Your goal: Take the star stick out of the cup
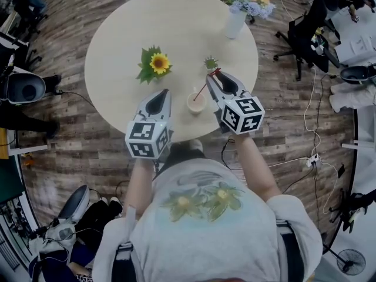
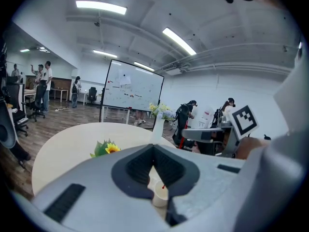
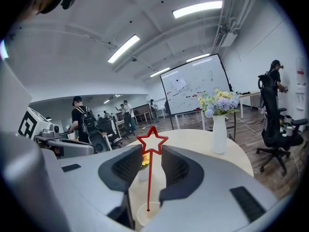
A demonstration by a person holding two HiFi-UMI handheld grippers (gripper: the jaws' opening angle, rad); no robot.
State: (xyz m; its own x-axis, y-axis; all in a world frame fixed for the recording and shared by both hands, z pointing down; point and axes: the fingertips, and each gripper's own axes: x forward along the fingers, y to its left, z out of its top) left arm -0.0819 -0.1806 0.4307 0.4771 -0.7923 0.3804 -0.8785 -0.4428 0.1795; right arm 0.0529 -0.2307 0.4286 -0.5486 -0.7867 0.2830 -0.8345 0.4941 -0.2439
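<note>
A small cream cup [image 1: 196, 103] stands near the front edge of the round table [image 1: 129, 34]. A thin red stick topped with a star outline [image 3: 152, 141] rises from it, its foot still inside the cup [image 3: 145, 214]. My right gripper [image 3: 152, 151] has its jaws on either side of the star head, whose points touch both jaw tips. In the head view the stick [image 1: 205, 87] leans from the cup up to the right gripper [image 1: 215, 76]. The left gripper [image 1: 160, 94] hovers left of the cup, jaw tips together and holding nothing; the cup [image 2: 161, 195] shows below the left gripper [image 2: 153, 148].
A sunflower [image 1: 157, 63] and a small green plant [image 1: 210, 62] stand just beyond the grippers. A white vase of flowers [image 1: 236, 21] sits at the far right of the table. Office chairs [image 1: 305, 34], cables and people surround the table.
</note>
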